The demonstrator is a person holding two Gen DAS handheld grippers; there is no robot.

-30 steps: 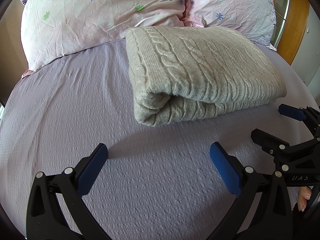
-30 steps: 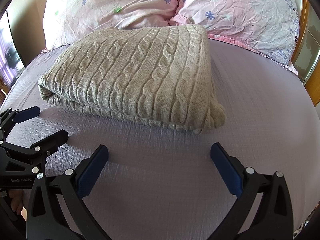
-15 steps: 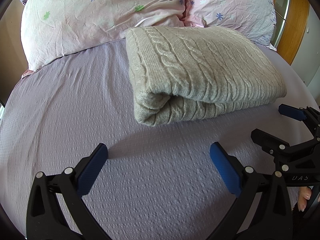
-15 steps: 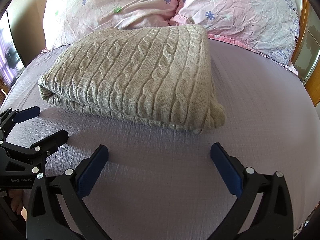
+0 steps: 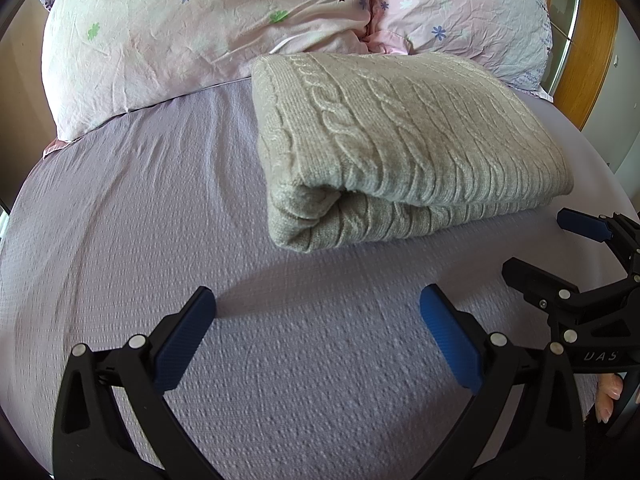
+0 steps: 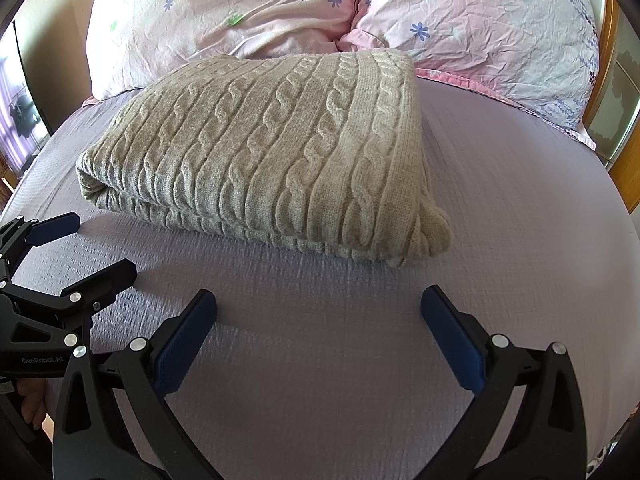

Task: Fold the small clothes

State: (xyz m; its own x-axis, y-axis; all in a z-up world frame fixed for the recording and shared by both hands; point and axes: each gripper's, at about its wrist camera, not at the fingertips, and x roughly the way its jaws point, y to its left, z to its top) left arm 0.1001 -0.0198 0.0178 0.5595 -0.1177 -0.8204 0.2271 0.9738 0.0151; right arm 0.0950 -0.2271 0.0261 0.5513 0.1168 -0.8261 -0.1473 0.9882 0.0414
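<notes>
A beige cable-knit sweater [image 5: 400,140] lies folded into a thick rectangle on the lilac bed sheet [image 5: 140,220]; it also shows in the right wrist view [image 6: 272,152]. My left gripper [image 5: 318,320] is open and empty, a short way in front of the sweater's near left corner. My right gripper [image 6: 318,320] is open and empty, in front of the sweater's near right corner. Each gripper shows at the edge of the other's view: the right one [image 5: 560,248] and the left one [image 6: 84,248], both open beside the sweater's near edge.
Two pink floral pillows [image 5: 200,28] [image 6: 480,28] lie against the head of the bed behind the sweater. A wooden frame [image 5: 592,48] stands at the right. The sheet [image 6: 520,220] spreads around the sweater.
</notes>
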